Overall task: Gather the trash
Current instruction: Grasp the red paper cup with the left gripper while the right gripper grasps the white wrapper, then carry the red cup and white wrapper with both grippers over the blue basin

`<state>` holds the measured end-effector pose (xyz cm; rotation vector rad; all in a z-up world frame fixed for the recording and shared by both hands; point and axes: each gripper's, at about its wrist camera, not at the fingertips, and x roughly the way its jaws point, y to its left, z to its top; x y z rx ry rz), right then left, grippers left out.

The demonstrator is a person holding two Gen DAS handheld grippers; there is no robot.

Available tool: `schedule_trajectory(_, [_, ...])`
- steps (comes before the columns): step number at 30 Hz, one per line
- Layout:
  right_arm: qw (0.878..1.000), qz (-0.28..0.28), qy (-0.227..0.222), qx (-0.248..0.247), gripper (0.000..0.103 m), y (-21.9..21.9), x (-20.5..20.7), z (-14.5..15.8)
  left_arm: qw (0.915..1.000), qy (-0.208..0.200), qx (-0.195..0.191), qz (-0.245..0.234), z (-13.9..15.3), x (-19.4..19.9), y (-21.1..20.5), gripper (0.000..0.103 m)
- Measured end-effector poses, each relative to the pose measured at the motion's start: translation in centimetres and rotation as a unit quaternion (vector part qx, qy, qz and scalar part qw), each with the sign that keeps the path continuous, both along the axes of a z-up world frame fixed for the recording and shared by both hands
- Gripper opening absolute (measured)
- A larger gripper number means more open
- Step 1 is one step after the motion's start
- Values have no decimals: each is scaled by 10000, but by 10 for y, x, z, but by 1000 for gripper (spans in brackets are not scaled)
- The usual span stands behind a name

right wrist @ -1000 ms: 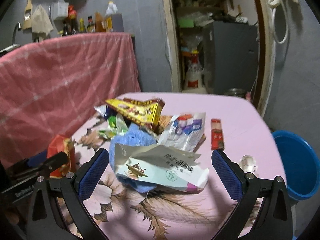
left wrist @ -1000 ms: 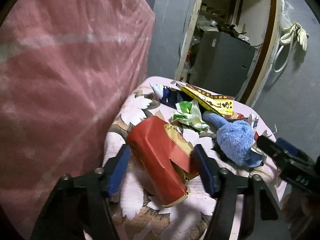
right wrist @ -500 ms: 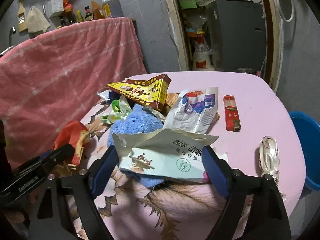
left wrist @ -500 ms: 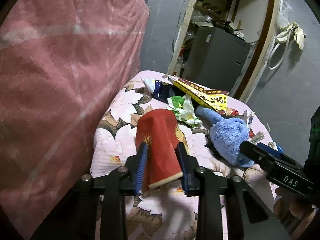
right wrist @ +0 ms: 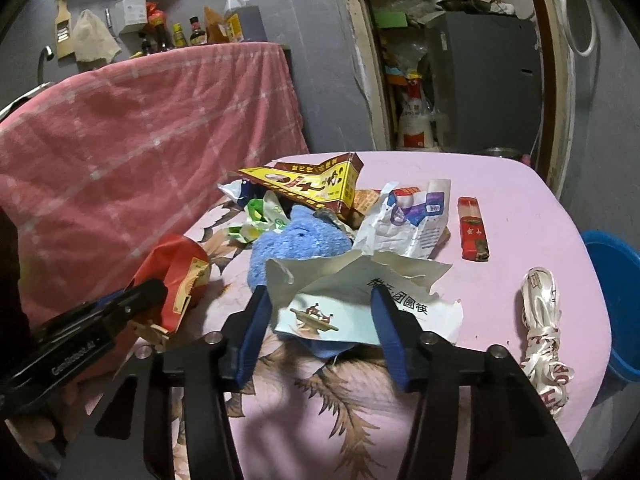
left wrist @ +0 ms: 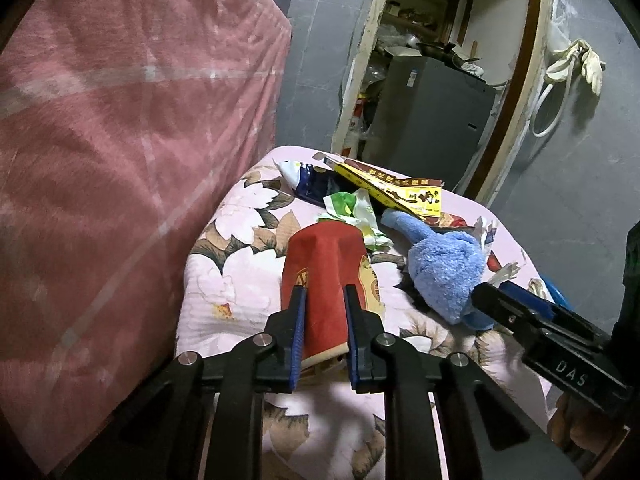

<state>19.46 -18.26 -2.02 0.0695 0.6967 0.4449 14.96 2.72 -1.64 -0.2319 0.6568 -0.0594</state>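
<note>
My left gripper point(left wrist: 323, 300) is shut on a red paper package point(left wrist: 324, 272), squeezing it just above the pink floral tablecloth point(left wrist: 236, 280); it also shows in the right wrist view point(right wrist: 176, 268). My right gripper point(right wrist: 320, 300) is partly closed around a torn white wrapper point(right wrist: 360, 292) that lies over a blue fluffy cloth point(right wrist: 296, 244); the pads are near its edges. Behind lie a yellow carton point(right wrist: 312, 184), a green-white wrapper point(left wrist: 352, 208), a white-purple bag point(right wrist: 412, 216) and a red pack point(right wrist: 474, 234).
A knotted white plastic bag point(right wrist: 544, 320) lies at the table's right edge. A blue bucket point(right wrist: 616, 300) stands beside the table on the right. A pink checked cloth point(left wrist: 120, 140) covers a counter on the left. A doorway with a grey cabinet point(left wrist: 432, 116) is behind.
My left gripper closed from wide open onto the red package and lifted it slightly. My right gripper moved in over the white wrapper and narrowed its jaws around it.
</note>
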Motion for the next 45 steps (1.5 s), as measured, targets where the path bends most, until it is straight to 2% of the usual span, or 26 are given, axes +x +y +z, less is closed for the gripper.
schedule_trajectory(6, [9994, -41, -308, -149, 35, 0, -17, 6, 10000, -54, -26, -14, 2, -8, -5, 14])
schedule_trajectory(8, [9988, -59, -417, -245, 23, 2, -25, 8, 10000, -73, -19, -47, 3, -11, -7, 14])
schedule_trajectory(13, [9971, -194, -619, -398, 11, 1, -43, 10, 9998, -128, -1, -126, 5, -18, -13, 14])
schedule_trajectory(19, [9952, -492, -708, -473, 4, -8, -62, 9, 9996, -201, -15, -212, 6, -26, -21, 14])
schedule_trajectory(23, [9912, -643, -994, -591, 3, -14, -78, 11, 9993, -281, -23, -260, 9, -32, -27, 14])
schedule_trajectory(27, [9833, -664, -1469, -844, 2, -16, -96, 15, 9987, -394, -6, -321, 13, -37, -34, 14])
schedule_trajectory(30, [9836, -627, -1426, -913, 2, -16, -96, 13, 9985, -403, 40, -366, 15, -39, -39, 14])
schedule_trajectory(34, [9895, -657, -1100, -675, 5, -23, -89, 8, 9986, -392, 47, -358, 15, -42, -41, 14])
schedule_trajectory(36, [9918, -680, -928, -564, 12, -28, -84, 6, 9988, -339, 63, -348, 13, -41, -41, 14])
schedule_trajectory(38, [9938, -717, -741, -420, 30, -32, -79, 3, 9990, -295, 74, -331, 12, -40, -41, 14])
schedule_trajectory(45, [9970, -749, 15, -185, 31, -38, -48, -10, 9992, -231, 49, -315, 8, -38, -40, 14])
